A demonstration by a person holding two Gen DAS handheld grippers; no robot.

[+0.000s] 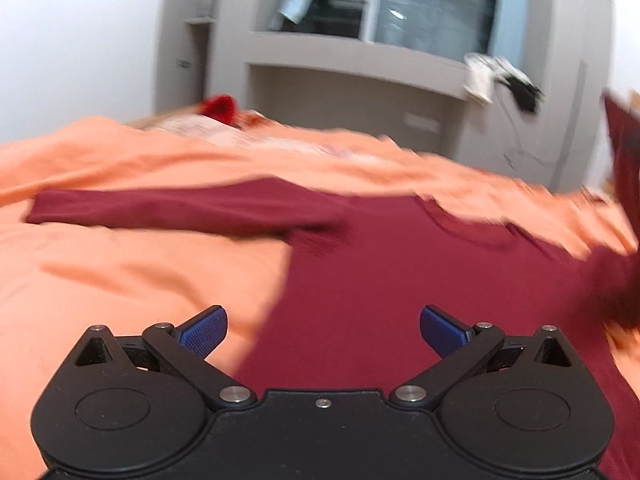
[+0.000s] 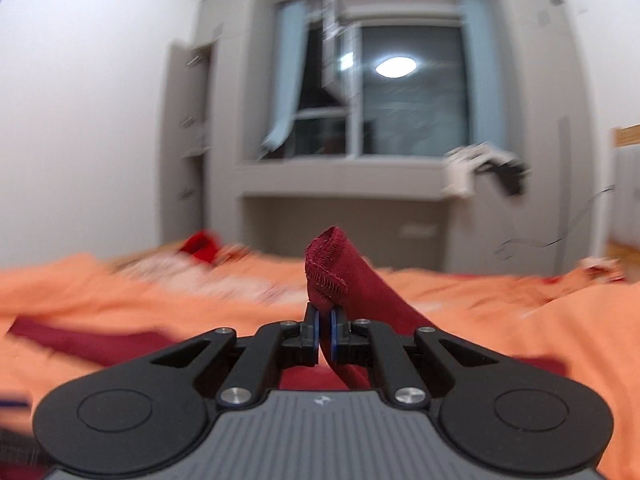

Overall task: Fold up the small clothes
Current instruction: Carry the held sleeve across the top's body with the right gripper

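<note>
Blue-padded fingers of the left gripper stand spread wide with nothing between them, hovering low over the maroon shirt. On the right gripper the two pads are pressed almost together, pinching a fold of the same maroon fabric. That pinched piece rises above the jaws as a short peak, its hemmed edge showing a line of overlock stitching, and a band of cloth slopes away down to the right behind the gripper.

Most of the shirt lies spread on an orange bedsheet. Its body is broad and fairly smooth beneath the left gripper, a round neckline shows toward the far right, and one long sleeve stretches flat out to the left across the sheet. At the right edge of the left wrist view a strip of the shirt is lifted off the bed, blurred. The cloth is a deep, even wine red without any print.

Beyond the bed are a red item near the far edge, a grey window alcove, and black-and-white objects on its ledge. Both views are motion-blurred away from the grippers.
</note>
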